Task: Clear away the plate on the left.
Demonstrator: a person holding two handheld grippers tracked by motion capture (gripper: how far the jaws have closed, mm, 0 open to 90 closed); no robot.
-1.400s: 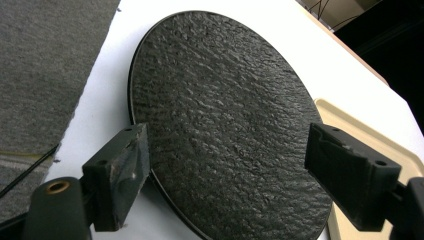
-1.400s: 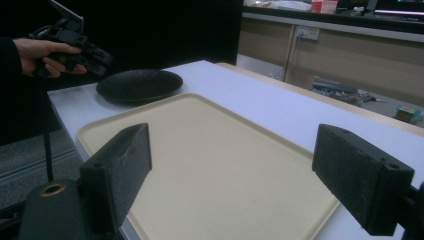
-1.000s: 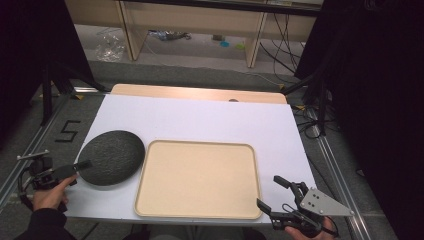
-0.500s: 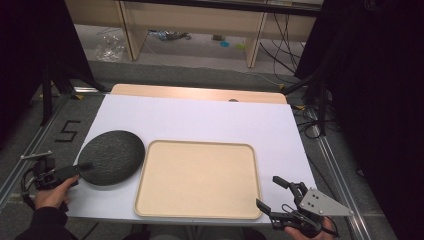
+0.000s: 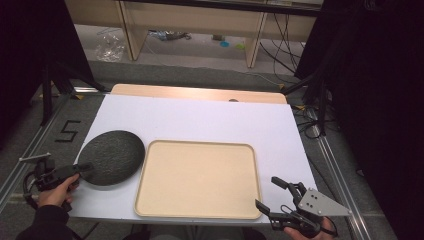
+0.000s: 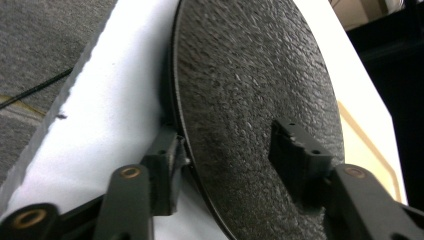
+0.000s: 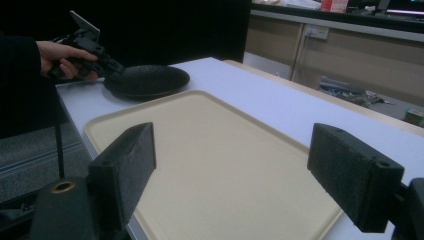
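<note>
High view: black textured round plate (image 5: 111, 157) seen on white table (image 5: 200, 120), left of beige tray (image 5: 197, 180), rims nearly touching. Plate's near-left rim clamped by left gripper (image 5: 82, 170), held in left hand (image 5: 60, 190); in left gripper view one jaw is set under rim, other on top face. Right gripper (image 5: 272, 197) held at tray's near-right corner, jaws spread wide, nothing betw. them. Black "5" mark (image 5: 67, 131) read on floor left of table. No brand or label legible elsewhere.
</note>
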